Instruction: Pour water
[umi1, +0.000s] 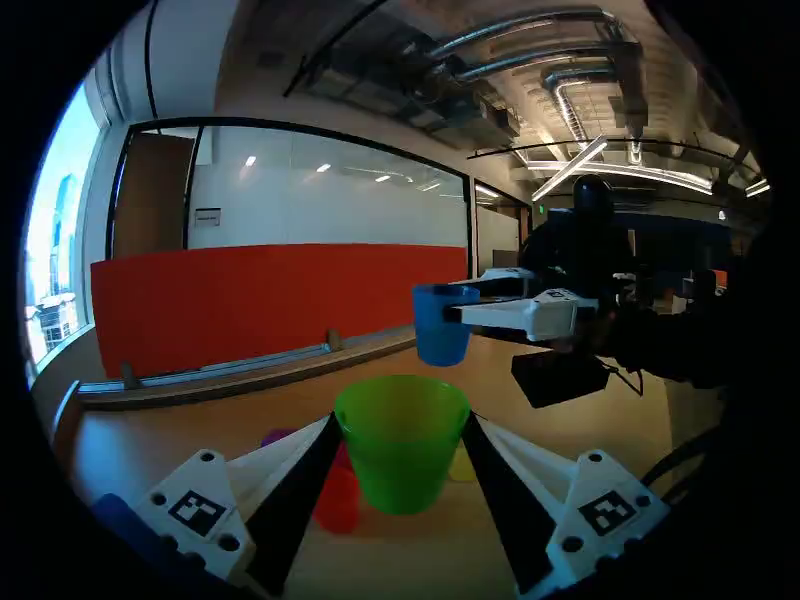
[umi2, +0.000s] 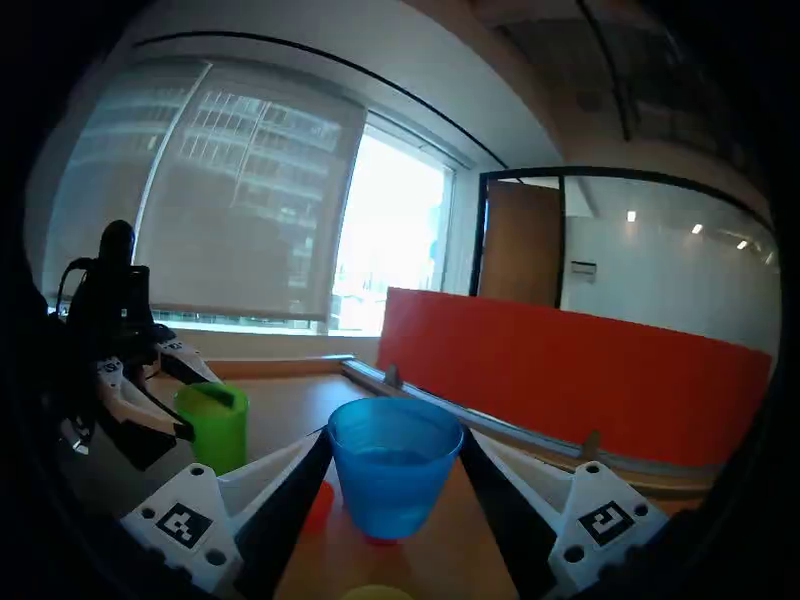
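**Two handheld grippers each hold a plastic cup over a wooden table**

In the left gripper view, the left gripper (umi1: 402, 420) has both white fingers pressed against the sides of an upright green cup (umi1: 402, 455). Farther off and higher in the view, the right gripper (umi1: 462, 305) clamps an upright blue cup (umi1: 441, 328) by its rim. A person's dark sleeve (umi1: 660, 345) is behind it.

In the right gripper view, the blue cup sits squeezed between that gripper's two fingers. It holds what looks like water, partway up. The green cup shows at the left, near the blue one but apart from it.

On the table (umi1: 600, 410) below lie a red cup (umi1: 338, 500), a yellow cup (umi1: 462, 466) and something purple (umi1: 275, 437). An orange partition (umi1: 250, 300) runs along the table's far edge.
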